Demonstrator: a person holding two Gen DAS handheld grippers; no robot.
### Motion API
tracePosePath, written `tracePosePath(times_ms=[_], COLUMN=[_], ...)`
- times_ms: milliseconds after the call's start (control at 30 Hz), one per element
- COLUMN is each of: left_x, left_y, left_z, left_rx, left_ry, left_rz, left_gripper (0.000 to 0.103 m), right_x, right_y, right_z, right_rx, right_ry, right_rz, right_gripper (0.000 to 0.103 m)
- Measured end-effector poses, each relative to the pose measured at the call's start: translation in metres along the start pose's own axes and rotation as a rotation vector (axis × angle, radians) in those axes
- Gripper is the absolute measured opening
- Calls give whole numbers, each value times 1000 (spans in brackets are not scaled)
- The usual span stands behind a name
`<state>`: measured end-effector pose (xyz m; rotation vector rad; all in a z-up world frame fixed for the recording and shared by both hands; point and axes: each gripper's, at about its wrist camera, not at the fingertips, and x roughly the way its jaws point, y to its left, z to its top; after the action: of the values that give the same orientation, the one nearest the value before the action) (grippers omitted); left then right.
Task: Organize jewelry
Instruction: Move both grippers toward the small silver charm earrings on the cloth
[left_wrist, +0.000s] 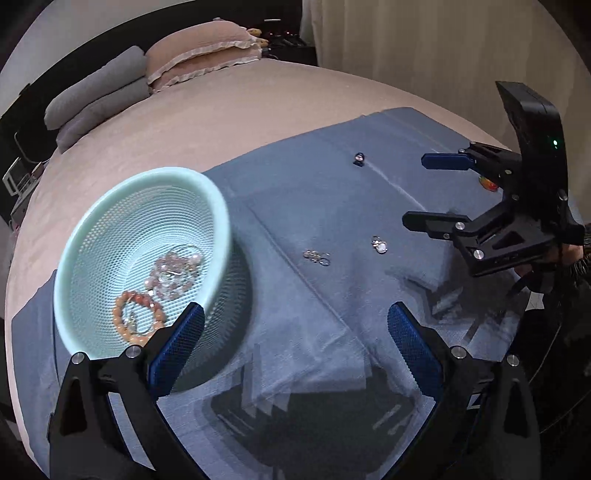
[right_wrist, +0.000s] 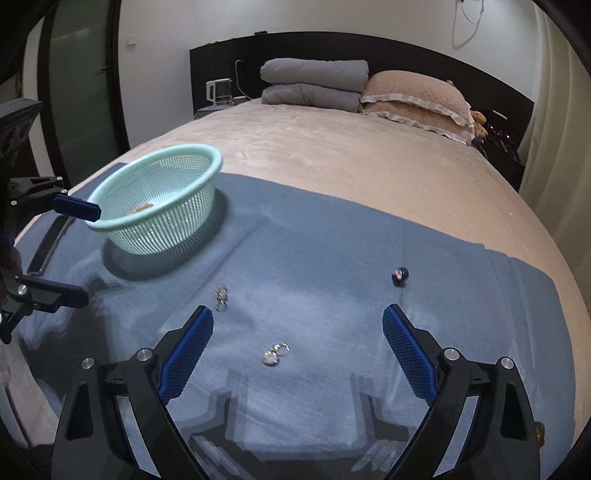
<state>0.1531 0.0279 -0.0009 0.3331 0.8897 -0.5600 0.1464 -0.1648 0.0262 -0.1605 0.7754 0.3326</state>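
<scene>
A mint green mesh basket (left_wrist: 92, 236) (right_wrist: 207, 155) stands on a blue cloth (left_wrist: 332, 295) (right_wrist: 332, 240) and holds an orange bead bracelet (left_wrist: 138, 314) and a pink bead bracelet (left_wrist: 177, 271). On the cloth lie a small silver chain piece (left_wrist: 316, 256) (right_wrist: 221, 295), a silver ring pair (left_wrist: 379, 245) (right_wrist: 275, 354) and a dark bead ring (left_wrist: 358, 158) (right_wrist: 400, 275). My left gripper (left_wrist: 295, 325) (right_wrist: 81, 251) is open and empty beside the basket. My right gripper (right_wrist: 298, 325) (left_wrist: 415, 192) is open and empty above the silver ring pair.
The cloth lies on a beige bed (right_wrist: 351, 155). Grey folded bedding (right_wrist: 314, 85) and pink pillows (right_wrist: 413, 99) sit at the headboard. A small orange-red item (left_wrist: 488, 183) shows behind the right gripper's fingers. A kettle (right_wrist: 218, 92) stands on the nightstand.
</scene>
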Motion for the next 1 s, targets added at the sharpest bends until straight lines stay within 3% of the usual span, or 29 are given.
tracePosePath(times_ms=[300,467,600,667,867,967,1000], left_x=[61,80,87,91,98,97,97], left_y=[-24,-35,-41,-44,-55,-62,-63], left_z=[12,18,17,15,10,9,9], left_rx=[88,192,260,286,338,363,371], left_ry=[49,-13,-41,-32,-9,9,11], left_rz=[43,104,122,119,129,103,109], left_gripper=[97,96,89,88,77,61,61], right_x=[26,45,53,58,59,57,57], right_y=[-12,-9,-7,-7,-5,-4,-2], right_z=[-22,-30,-34,-35,-35,-36,-36], right_rx=[19,24,13,12,10,7,6], right_ry=[6,39,70,97,102,101,101], right_rz=[30,18,22,29,55,75,78], right_gripper=[89,88,87,73,66,59,58])
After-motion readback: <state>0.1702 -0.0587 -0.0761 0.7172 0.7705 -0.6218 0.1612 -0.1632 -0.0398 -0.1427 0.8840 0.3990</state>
